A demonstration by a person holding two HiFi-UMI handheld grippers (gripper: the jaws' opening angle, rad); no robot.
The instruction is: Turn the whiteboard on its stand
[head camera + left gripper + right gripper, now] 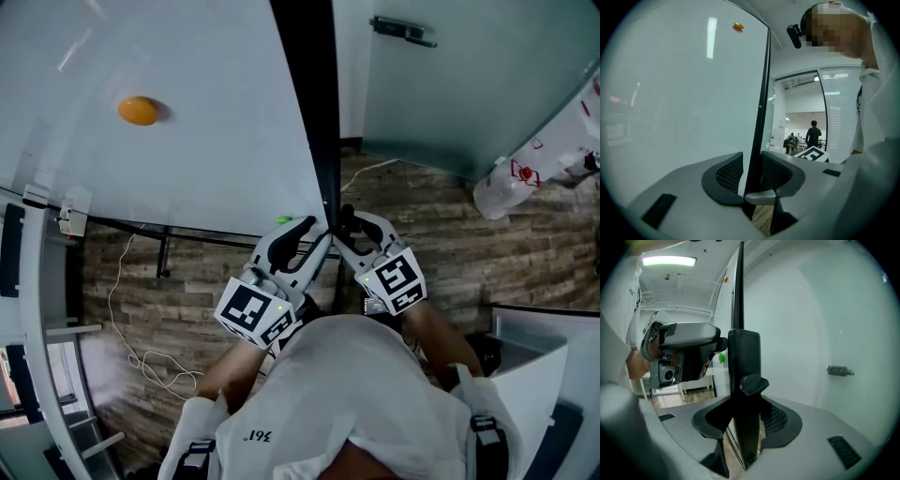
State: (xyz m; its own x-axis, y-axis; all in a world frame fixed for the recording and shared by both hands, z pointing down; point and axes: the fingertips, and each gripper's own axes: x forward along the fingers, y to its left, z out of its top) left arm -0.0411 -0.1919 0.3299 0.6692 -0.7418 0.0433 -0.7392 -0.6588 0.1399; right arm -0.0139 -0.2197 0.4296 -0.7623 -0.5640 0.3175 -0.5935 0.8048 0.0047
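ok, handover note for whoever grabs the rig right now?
Left gripper: shut on the whiteboard at its black side edge.
Right gripper: shut on the stand post, by its knob.
Done: both grips set, side by side.
Left: swing the whiteboard on its stand; how far it has already turned can't be told.

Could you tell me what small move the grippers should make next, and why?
Probably push the left gripper sideways to start swinging the whiteboard: its jaws look clamped on the board's black edge, while the right gripper looks closed round the stand post by its knob, bracing it.
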